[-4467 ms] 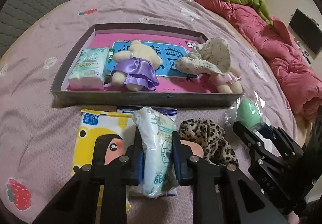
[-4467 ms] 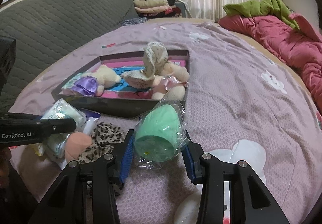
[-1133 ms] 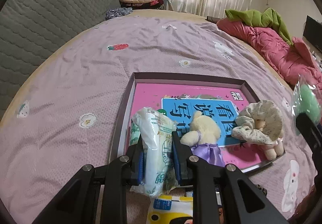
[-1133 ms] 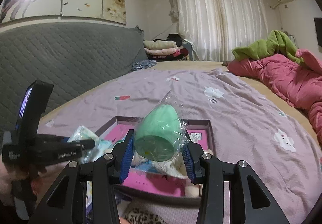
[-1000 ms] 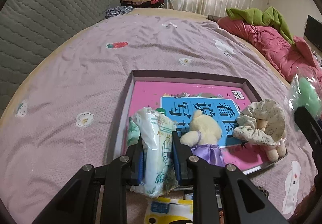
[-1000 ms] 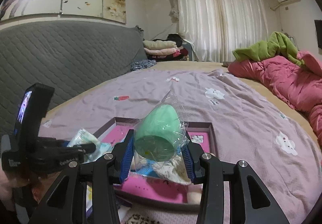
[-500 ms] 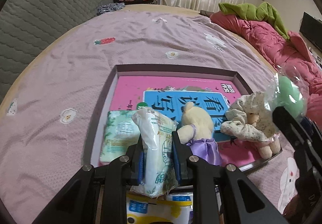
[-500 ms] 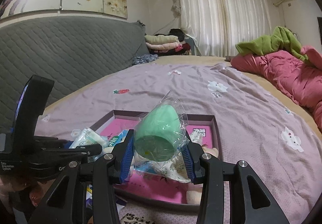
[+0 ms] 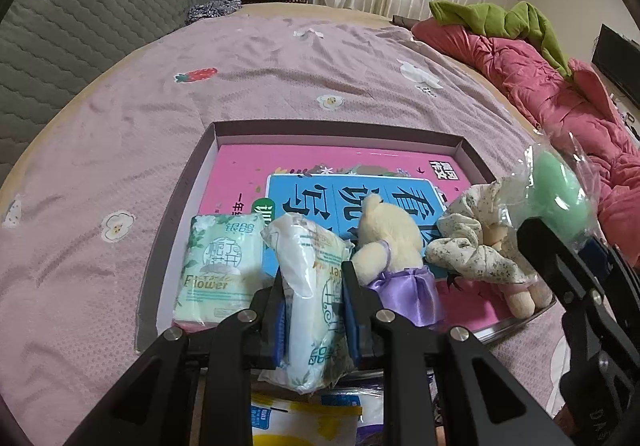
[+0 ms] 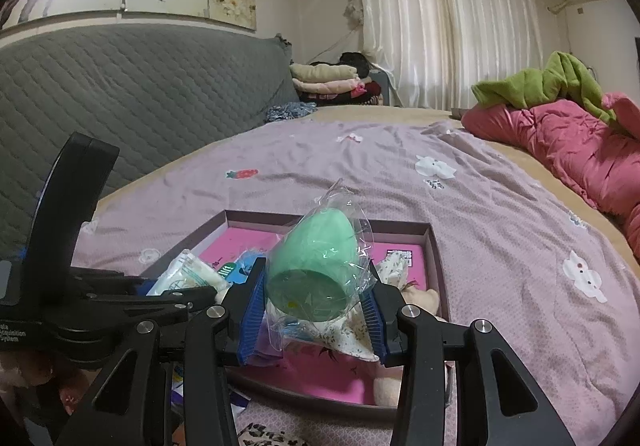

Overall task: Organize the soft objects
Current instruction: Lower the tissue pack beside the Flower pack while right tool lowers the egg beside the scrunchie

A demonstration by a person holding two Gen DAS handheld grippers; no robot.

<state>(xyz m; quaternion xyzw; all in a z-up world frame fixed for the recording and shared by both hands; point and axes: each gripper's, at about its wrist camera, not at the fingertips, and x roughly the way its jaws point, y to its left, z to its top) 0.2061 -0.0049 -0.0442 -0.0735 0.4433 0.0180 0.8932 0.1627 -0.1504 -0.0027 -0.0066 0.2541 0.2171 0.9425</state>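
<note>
My left gripper (image 9: pixel 313 310) is shut on a white tissue pack (image 9: pixel 312 302), held over the near edge of the shallow box (image 9: pixel 336 127). Inside the box lie a green tissue pack (image 9: pixel 218 266), a cream bear in a purple dress (image 9: pixel 394 250) and a doll in a floral hat (image 9: pixel 476 242). My right gripper (image 10: pixel 312 310) is shut on a green egg-shaped sponge in clear wrap (image 10: pixel 312 266), above the box's right part (image 10: pixel 434 246). The same sponge (image 9: pixel 560 197) and right gripper (image 9: pixel 568 258) appear at the right of the left wrist view. The left gripper (image 10: pixel 176 298) shows in the right wrist view.
The box sits on a mauve bedspread (image 9: pixel 260 57). A yellow packet (image 9: pixel 304 426) lies in front of the box, below my left gripper, and a leopard-print item (image 10: pixel 264 438) peeks at the bottom. A pink duvet (image 9: pixel 540 77) lies at the right, a grey headboard (image 10: pixel 140 85) at the left.
My left gripper has carried the white tissue pack forward and slightly down toward the box; the box now looks nearer. The right gripper with the sponge has stayed almost still.
</note>
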